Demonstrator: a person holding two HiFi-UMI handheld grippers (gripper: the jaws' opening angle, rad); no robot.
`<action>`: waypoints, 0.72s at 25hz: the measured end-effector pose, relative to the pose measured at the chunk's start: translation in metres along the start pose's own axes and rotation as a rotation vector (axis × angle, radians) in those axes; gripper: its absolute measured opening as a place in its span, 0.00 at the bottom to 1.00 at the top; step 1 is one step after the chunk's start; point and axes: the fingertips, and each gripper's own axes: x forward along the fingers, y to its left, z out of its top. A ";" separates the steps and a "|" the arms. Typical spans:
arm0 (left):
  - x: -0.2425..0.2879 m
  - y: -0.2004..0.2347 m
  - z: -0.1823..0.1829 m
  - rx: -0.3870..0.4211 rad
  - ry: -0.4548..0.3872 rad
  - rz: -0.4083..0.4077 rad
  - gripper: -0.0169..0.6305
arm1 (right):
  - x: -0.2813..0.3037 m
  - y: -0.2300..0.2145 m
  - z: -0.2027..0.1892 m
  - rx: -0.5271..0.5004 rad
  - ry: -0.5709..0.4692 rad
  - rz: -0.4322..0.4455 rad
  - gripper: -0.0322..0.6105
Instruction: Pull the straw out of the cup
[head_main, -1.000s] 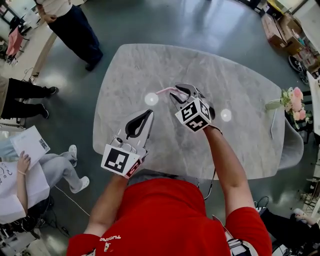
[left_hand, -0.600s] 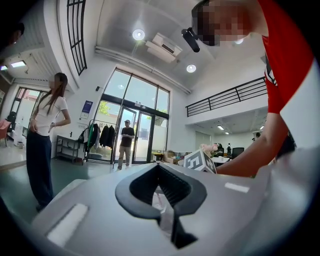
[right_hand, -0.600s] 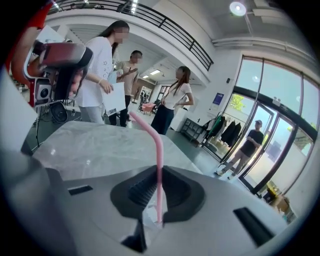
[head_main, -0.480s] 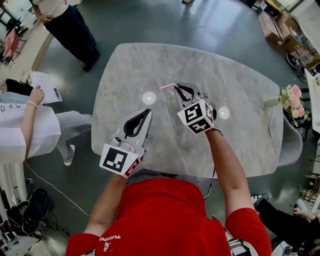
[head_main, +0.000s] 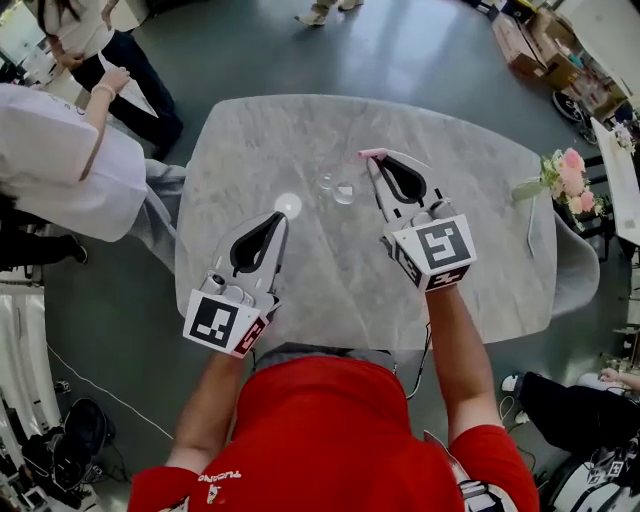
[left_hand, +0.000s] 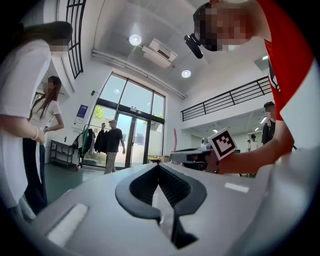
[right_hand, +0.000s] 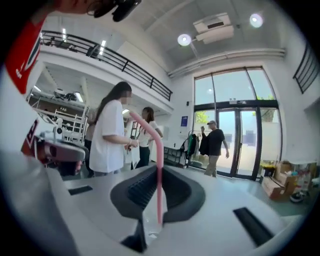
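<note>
Straw (right_hand: 159, 165) out: the right gripper (head_main: 375, 160) has lifted it clear of the cup (head_main: 343, 192).
A second ago its jaws stood wide, low over the cup. Now they are clamped narrow on the pink straw, which stands upright between them above the table (head_main: 480, 250). The glass cup stands uncovered toward the table's far edge. The left gripper (head_main: 277, 217), closed and empty, has hardly moved, toward the near left corner.

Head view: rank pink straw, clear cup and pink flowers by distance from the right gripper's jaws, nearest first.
1. Pink plastic straw: clamped at the tips of the right gripper's jaws.
2. Clear cup: standing on the grey marble table, just left of the jaws.
3. Pink flower bunch: far right, beside the table's edge.
</note>
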 end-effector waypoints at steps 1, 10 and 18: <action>0.000 0.000 0.004 0.002 -0.006 -0.001 0.03 | -0.008 -0.003 0.008 0.029 -0.027 -0.012 0.09; -0.003 -0.010 0.037 0.009 -0.069 -0.023 0.04 | -0.090 -0.014 0.054 0.253 -0.219 -0.096 0.09; -0.012 -0.025 0.050 0.001 -0.096 -0.049 0.03 | -0.147 -0.003 0.051 0.344 -0.269 -0.144 0.09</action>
